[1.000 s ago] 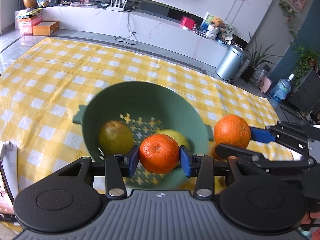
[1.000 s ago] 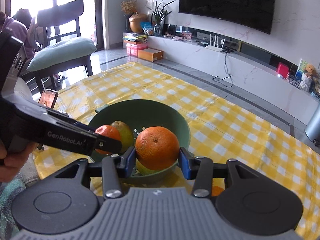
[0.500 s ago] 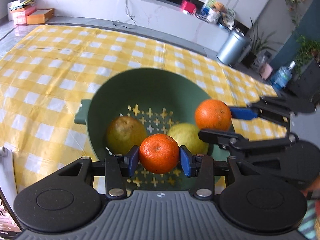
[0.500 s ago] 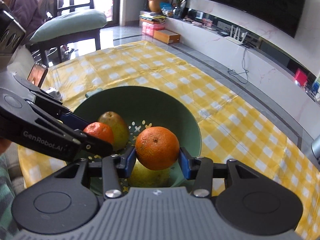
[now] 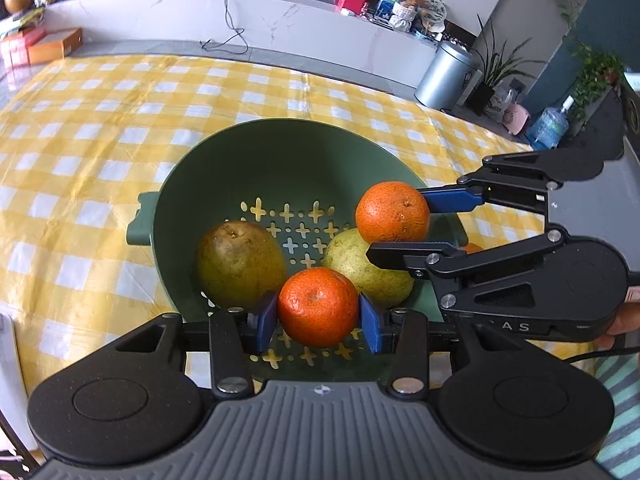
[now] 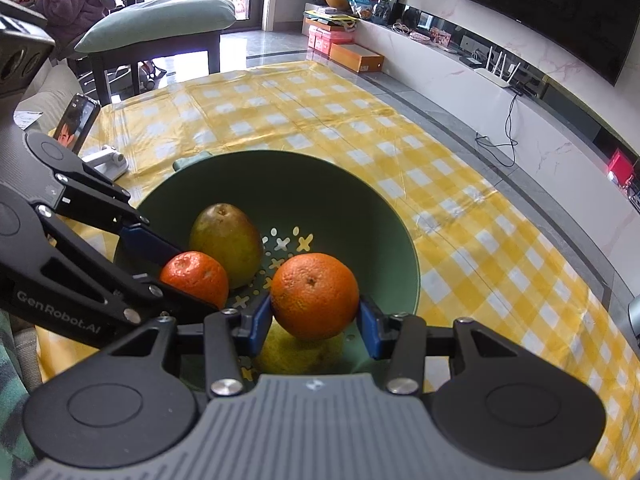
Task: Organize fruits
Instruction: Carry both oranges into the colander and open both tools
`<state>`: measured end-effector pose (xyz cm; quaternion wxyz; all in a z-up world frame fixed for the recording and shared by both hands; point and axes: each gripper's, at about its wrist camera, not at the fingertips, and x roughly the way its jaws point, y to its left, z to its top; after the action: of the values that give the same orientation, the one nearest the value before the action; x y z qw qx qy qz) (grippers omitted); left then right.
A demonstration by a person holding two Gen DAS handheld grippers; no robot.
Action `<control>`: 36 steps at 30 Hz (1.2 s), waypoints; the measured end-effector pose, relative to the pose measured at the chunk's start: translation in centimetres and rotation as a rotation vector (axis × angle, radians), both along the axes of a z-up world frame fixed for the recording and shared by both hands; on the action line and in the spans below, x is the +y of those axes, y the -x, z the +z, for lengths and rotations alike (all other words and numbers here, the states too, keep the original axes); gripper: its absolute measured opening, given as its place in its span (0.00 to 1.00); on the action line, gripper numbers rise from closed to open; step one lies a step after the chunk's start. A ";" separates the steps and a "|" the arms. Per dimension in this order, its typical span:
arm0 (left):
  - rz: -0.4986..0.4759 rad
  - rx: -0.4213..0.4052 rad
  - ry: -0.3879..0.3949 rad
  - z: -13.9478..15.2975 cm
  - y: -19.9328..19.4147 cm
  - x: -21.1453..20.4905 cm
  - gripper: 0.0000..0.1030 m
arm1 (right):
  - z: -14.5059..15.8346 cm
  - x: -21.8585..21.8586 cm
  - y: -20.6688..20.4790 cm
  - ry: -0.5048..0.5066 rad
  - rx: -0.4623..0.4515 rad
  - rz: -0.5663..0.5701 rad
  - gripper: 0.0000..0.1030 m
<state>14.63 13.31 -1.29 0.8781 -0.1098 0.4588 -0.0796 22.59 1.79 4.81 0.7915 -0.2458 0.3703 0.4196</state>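
Fruits: two oranges, two pears. Left gripper (image 5: 318, 317) squeezes small orange (image 5: 318, 307), right gripper (image 6: 314, 321) squeezes big orange (image 6: 315, 295), both over green bowl (image 5: 280, 160). Pears (image 5: 240, 264) lie inside bowl.

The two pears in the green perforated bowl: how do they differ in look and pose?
The brownish-green pear is darker and russeted, while the pale yellow-green pear is lighter. The brownish-green pear lies fully visible on the left side of the green perforated bowl; the pale one is partly hidden behind two held oranges. Both rest on the bowl's floor.
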 end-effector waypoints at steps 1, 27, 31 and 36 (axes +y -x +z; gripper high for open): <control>-0.005 -0.004 -0.013 0.0 0.0 -0.2 0.48 | -0.1 0.0 0.0 0.002 0.000 -0.001 0.42; 0.052 -0.110 -0.027 0.4 1.0 1.0 0.61 | -1.2 2.0 -2.3 -0.050 0.118 -0.105 0.43; 0.048 -0.117 -0.043 0.4 1.2 0.7 0.61 | -1.2 1.9 -2.4 -0.061 0.134 -0.121 0.43; 0.037 -0.133 -0.032 0.4 1.4 0.7 0.68 | -0.8 1.8 -2.4 -0.081 0.141 -0.141 0.46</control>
<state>13.25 14.00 -0.94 0.9097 -0.0988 0.3983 -0.0632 24.95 3.61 4.03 0.8003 -0.1570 0.4241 0.3937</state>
